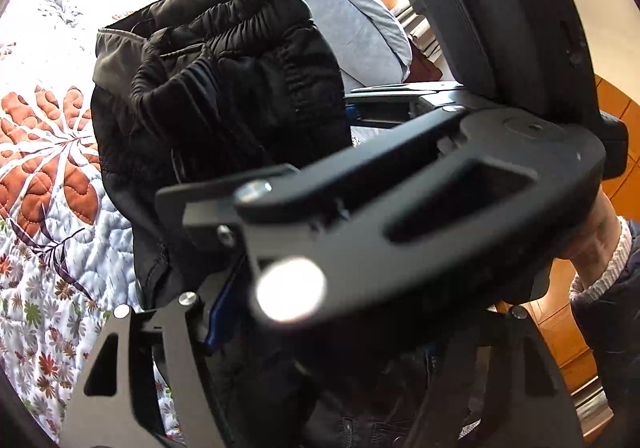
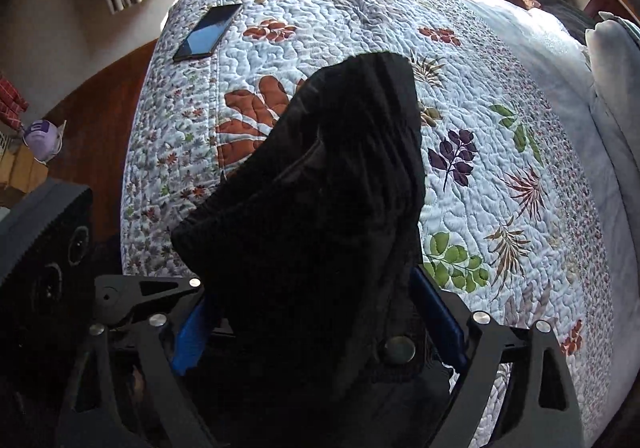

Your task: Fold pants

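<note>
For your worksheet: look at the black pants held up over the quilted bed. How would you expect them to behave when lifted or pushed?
The black pants are probably floppy: they drape and bunch in folds. Their padded, quilted look suggests some bulk, so likely springy rather than lying flat. Pushed across the quilt, they would probably crumple rather than slide.

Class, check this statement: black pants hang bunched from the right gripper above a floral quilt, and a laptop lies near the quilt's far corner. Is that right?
Not quite. The right wrist view shows a phone, not a laptop, near that corner. The black pants, right gripper and floral quilt are as stated.
</note>
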`<state>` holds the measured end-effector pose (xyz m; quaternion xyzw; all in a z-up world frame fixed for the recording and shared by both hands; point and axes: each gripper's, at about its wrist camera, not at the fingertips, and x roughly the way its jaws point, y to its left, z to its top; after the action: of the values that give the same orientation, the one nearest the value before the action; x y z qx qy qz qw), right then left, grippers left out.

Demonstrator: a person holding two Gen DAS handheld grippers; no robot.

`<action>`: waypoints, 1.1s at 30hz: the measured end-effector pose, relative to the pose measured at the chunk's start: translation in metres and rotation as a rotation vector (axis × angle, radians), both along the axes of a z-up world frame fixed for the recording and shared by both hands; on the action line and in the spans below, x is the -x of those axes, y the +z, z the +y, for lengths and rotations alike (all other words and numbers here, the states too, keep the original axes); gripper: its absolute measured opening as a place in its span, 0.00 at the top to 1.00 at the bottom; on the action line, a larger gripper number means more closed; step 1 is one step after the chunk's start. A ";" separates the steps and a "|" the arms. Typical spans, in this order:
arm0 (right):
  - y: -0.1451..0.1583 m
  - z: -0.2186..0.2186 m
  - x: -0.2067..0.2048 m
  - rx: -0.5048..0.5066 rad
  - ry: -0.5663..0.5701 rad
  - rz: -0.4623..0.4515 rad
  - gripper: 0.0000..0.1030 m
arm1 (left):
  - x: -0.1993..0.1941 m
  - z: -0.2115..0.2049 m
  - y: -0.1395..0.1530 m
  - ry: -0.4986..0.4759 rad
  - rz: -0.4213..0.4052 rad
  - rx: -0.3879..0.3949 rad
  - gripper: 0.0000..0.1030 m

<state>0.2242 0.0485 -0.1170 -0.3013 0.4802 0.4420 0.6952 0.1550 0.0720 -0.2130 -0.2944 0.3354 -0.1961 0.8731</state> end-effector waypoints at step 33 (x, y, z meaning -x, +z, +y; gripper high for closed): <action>0.020 -0.347 0.144 -1.085 -0.949 0.087 0.77 | 0.072 -0.003 0.036 -0.165 -0.023 -0.034 0.12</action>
<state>0.0803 -0.2986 -0.0974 0.3453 0.2996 0.2800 0.8442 0.0829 0.0694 -0.1769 -0.2488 0.3519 -0.2648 0.8626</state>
